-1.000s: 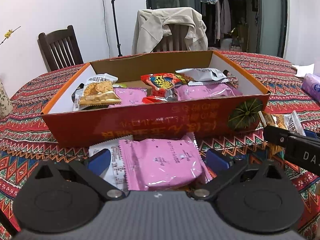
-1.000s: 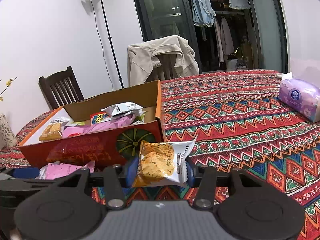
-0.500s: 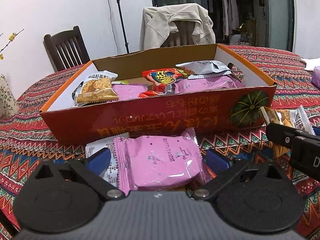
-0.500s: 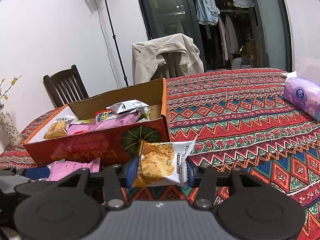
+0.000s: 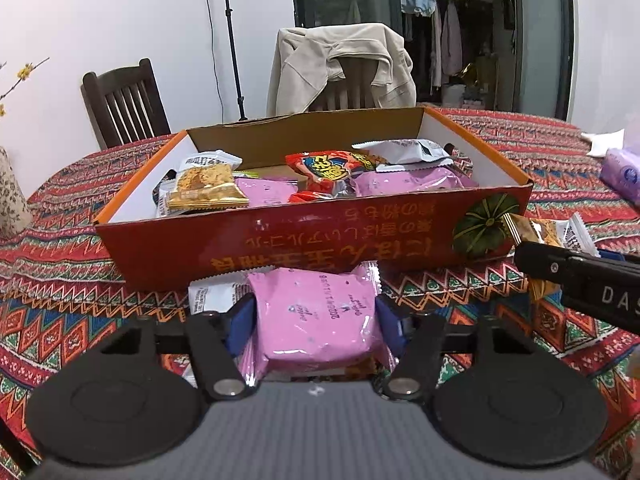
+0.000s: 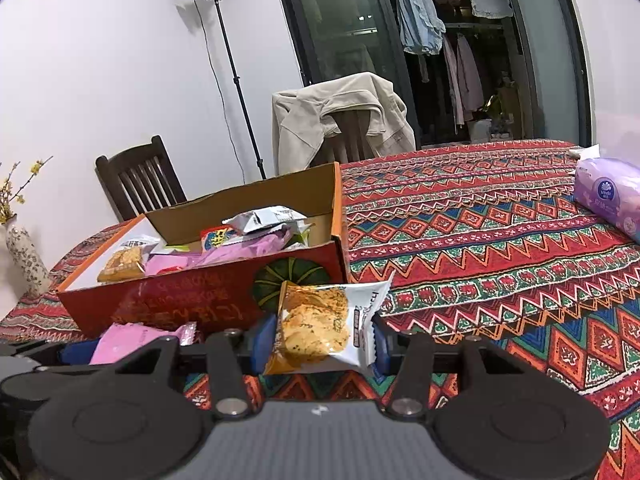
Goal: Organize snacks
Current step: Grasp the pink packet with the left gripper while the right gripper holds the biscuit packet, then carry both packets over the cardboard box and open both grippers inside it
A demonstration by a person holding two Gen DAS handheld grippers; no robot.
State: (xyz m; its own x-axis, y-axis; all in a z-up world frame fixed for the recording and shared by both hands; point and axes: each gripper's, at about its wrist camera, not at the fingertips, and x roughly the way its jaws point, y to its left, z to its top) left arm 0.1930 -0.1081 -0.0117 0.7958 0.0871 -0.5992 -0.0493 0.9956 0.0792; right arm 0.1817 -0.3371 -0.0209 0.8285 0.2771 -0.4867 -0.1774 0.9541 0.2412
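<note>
In the left wrist view, a dark wooden chair (image 5: pixel 124 106) stands at about ten o'clock behind the table (image 5: pixel 60 272), which is covered in a red patterned cloth. The orange cardboard box (image 5: pixel 312 240) sits at twelve o'clock, open-topped, its near wall printed with upside-down gold script and a green pumpkin at its right end. Inside, from left to right, lie a cracker packet (image 5: pixel 206 190), pink packets, a red snack bag (image 5: pixel 328 168) and a silver-white packet (image 5: pixel 404 152). The left gripper (image 5: pixel 316 318) is clamped on a pink snack packet (image 5: pixel 316 320), its blue pads pressed against both sides; the packet is just in front of the box's near wall, outside the box. A white packet (image 5: pixel 210 294) lies under it at its nine o'clock. At three o'clock the right gripper's black finger reaches in, with a gold packet edge behind it.

In the right wrist view, a patterned vase (image 6: pixel 26 256) with yellow-flowered twigs stands at nine o'clock. The box is at eleven o'clock. The right gripper (image 6: pixel 320 338) grips a cracker snack packet (image 6: pixel 324 326) between its blue pads, held upright near the box's pumpkin corner, outside the box. A beige jacket (image 6: pixel 340 120) drapes a chair at twelve o'clock. A purple tissue pack (image 6: pixel 610 196) lies at two o'clock.
</note>
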